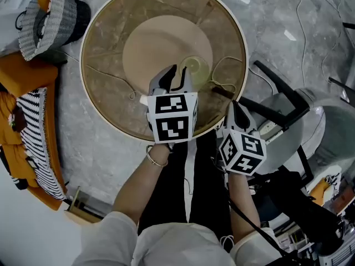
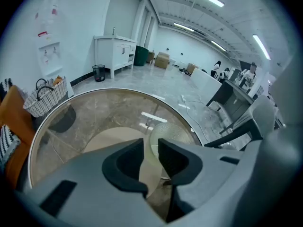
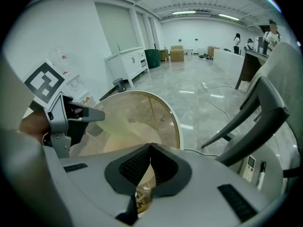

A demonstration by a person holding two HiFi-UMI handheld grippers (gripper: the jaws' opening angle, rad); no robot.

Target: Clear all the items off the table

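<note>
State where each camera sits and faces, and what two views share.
Head view: on the head, steeply down onto the round table; forearms, left hand-held gripper, right hand-held gripper show.
Left gripper view: rides that gripper, across the table toward a white cabinet; own jaws.
Right gripper view: rides that gripper, over the table edge; own jaws.
Shared: all three show the table.

a round glass-topped table [image 1: 111, 37] with a pale rim stands on a grey marbled floor [image 1: 83, 154]. its round tan base [image 1: 155, 46] shows through the glass. a pale green translucent dish [image 1: 195, 68] sits right of the table's middle. whether the thin looping cord [image 1: 224, 71] beside it lies on or under the glass is unclear.
</note>
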